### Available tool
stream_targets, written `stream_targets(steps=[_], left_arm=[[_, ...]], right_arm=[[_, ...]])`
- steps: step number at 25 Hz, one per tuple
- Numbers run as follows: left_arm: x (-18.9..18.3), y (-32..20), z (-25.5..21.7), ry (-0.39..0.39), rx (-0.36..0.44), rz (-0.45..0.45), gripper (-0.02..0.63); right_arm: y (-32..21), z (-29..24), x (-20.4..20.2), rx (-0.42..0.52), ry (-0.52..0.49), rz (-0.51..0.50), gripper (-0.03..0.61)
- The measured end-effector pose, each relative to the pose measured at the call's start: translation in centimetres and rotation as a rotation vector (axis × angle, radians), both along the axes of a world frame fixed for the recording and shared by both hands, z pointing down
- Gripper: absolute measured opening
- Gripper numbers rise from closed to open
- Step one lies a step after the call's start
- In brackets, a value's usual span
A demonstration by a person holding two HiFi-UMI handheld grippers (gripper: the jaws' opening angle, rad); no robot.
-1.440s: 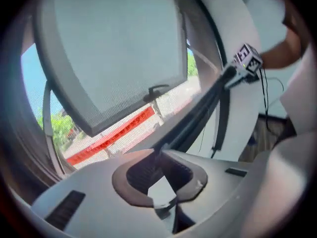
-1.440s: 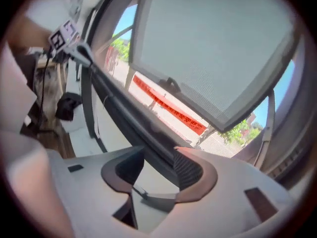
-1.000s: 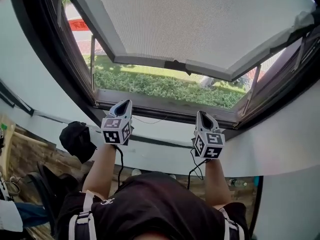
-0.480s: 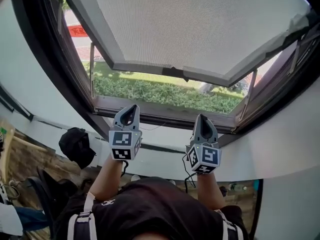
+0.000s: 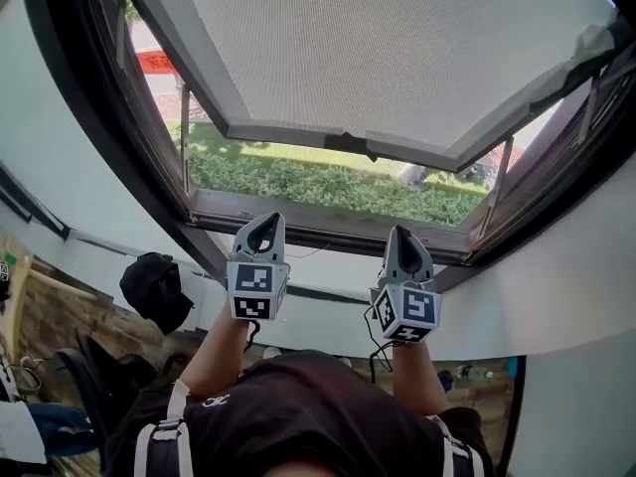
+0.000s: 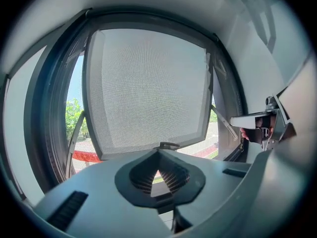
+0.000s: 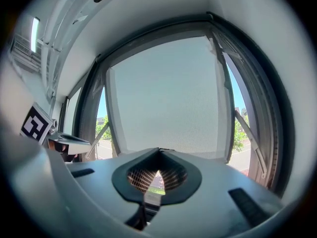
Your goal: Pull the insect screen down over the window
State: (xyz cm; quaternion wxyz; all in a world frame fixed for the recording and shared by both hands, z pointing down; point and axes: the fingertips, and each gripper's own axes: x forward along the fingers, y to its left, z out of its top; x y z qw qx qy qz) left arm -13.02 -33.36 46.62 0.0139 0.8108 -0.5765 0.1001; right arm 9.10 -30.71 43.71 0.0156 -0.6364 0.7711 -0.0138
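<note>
Looking down in the head view, we hold the left gripper (image 5: 264,225) and right gripper (image 5: 402,237) side by side just in front of the window sill (image 5: 328,217). Both point toward the insect screen (image 5: 397,48), which covers the upper part of the opening. Its lower edge, with a dark handle (image 5: 344,144), stops short of the sill, and a green hedge (image 5: 328,182) shows through the gap. In the left gripper view our jaws are pressed together on nothing, facing the screen. In the right gripper view the jaws likewise meet, empty, before the same screen.
</note>
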Motion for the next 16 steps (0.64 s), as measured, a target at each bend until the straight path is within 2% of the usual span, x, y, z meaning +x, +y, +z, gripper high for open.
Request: stream_targets(steps=[4,12,16], left_arm=[[-0.1,0.2,0.1,-0.015,0.004,-0.008,0.011],[-0.2,1.0,0.0,-0.016,0.008,-0.006,0.011],[-0.1,1.5,-0.2,-0.01,0.007,0.003,0.011]], right_arm=[[-0.1,-0.1,0.1,0.012,0.051,0.012,0.003],[0.5,-0.4,0.1,0.012,0.032,0.014,0.003],[0.9,-0.2,-0.1,0.006,0.055,0.001,0.003]])
